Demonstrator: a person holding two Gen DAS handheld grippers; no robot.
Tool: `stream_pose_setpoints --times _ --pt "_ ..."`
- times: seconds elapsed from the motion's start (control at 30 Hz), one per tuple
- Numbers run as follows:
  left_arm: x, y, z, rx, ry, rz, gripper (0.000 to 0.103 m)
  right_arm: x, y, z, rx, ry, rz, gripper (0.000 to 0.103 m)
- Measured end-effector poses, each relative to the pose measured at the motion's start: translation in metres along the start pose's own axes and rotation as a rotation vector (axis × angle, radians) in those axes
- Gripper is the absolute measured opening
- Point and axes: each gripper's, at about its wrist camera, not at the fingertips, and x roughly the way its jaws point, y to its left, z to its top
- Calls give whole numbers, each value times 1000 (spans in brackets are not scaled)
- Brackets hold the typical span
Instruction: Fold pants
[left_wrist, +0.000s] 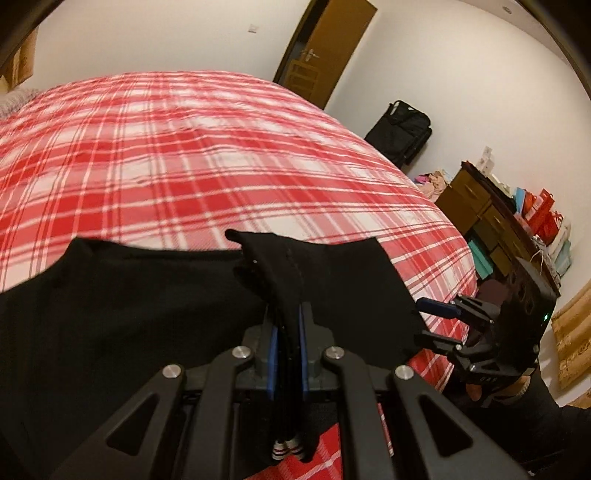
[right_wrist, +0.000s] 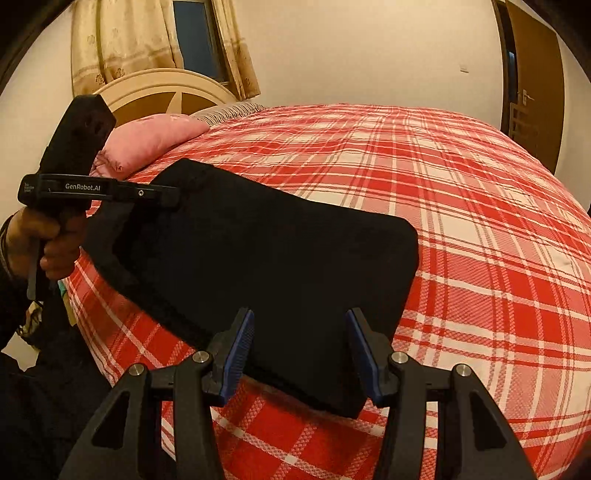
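- While the pants (right_wrist: 280, 266) are lying folded on the near edge of the bed (right_wrist: 480, 229), the left tool (left_wrist: 286, 332) is clenching a bunched black fold.
- Right tool (right_wrist: 301, 354) is hovering released, jaws apart, nothing between them.
- Fabric is appearing soft, light and limp; gripping through stacked layers at an edge is advisable.

- Bed (right_wrist: 461, 229): covered with a red-and-white plaid sheet.
- Pink pillow (right_wrist: 155, 142): at the head of the bed, in front of a cream headboard (right_wrist: 159, 88).
- Curtains (right_wrist: 122, 40): beige, patterned, flanking a dark window (right_wrist: 195, 35).
- Brown door (left_wrist: 332, 48): ajar.
- Black bag (left_wrist: 400, 133): against the wall.
- Brown drawers (left_wrist: 476, 206): beside red gift bags (left_wrist: 543, 214).
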Motion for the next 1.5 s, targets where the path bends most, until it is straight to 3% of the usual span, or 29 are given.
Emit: stream_pose_setpoints --times 0.23,0.43,0.6,0.8,1.03,1.17,1.27,1.37,1.5 --pt "0 21 -9 -40 -5 26 9 9 2 -4 -2 38 -6 53" --pt "7 33 -17 -51 8 35 9 2 6 1 0 -3 26 53" --pt "-7 40 -12 -49 -36 49 9 18 8 -6 -21 56 6 53" --pt "7 50 -22 -51 -5 87 9 24 5 -9 -10 76 17 54" --pt "20 64 -32 -81 15 91 15 19 10 3 -8 57 32 54" --pt "19 65 -34 -77 14 99 20 38 14 0 -26 140 15 57" --pt "19 65 -35 -77 11 102 22 35 22 -3 -58 144 0 64" --pt "20 64 -35 -78 7 105 22 33 30 0 -79 165 -19 65" --pt "20 63 -35 -62 4 110 24 37 54 18 -108 139 34 65"
